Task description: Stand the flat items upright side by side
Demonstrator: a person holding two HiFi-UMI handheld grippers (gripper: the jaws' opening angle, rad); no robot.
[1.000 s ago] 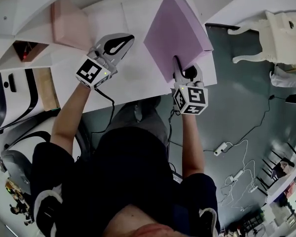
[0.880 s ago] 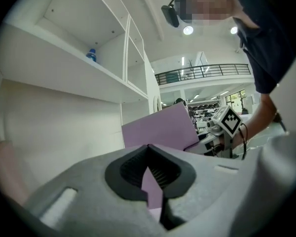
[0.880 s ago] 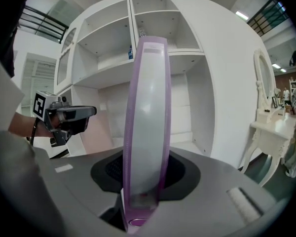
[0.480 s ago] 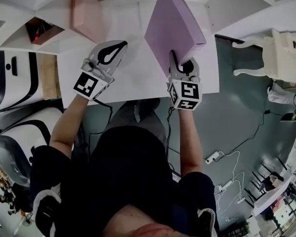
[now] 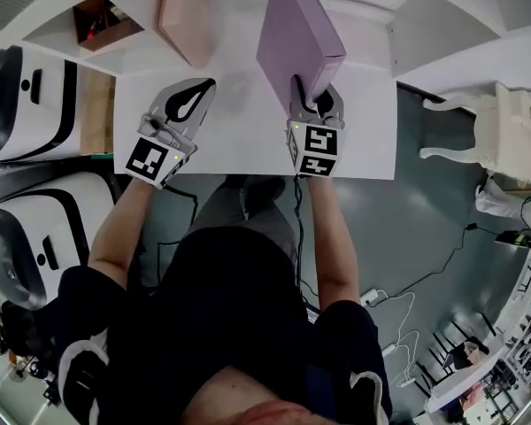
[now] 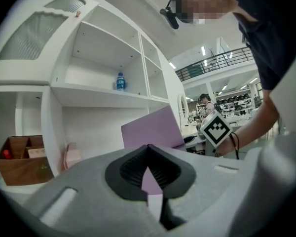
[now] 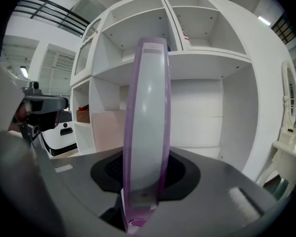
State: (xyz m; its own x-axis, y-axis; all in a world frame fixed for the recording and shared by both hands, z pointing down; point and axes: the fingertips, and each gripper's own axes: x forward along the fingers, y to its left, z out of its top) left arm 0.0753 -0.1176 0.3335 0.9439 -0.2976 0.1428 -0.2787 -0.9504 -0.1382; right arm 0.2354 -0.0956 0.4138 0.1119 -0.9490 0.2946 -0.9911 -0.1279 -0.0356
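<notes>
The right tool (image 5: pixel 310 103) pinches the near edge of the purple flat item (image 5: pixel 294 35). In the right gripper view that item (image 7: pixel 146 127) stands edge-on and upright between the two jaws, which press on both of its broad faces. From the head view it rises at about 12 o'clock from the tool and leans a little, with its broad face turned toward 9 o'clock. I cannot tell whether its lower edge touches the white bench (image 5: pixel 239 140).

The left tool (image 5: pixel 200 90) hovers over the bench at 9 o'clock from the right one, well apart from it. Its jaws are pressed together with nothing between them, as the left gripper view (image 6: pixel 148 154) shows.

The pink flat item (image 5: pixel 184 11) stands upright at the far side of the bench, at 12 o'clock from the left tool and at about 10 o'clock from the purple one, with a clear gap between the two. In the right gripper view it (image 7: pixel 107 128) appears at 9 o'clock of the purple edge, against the white shelf unit (image 7: pixel 207 58).

A brown box (image 6: pixel 18 157) sits in a low compartment at 9 o'clock of the pink item. A small bottle (image 6: pixel 120 81) stands on an upper shelf.
</notes>
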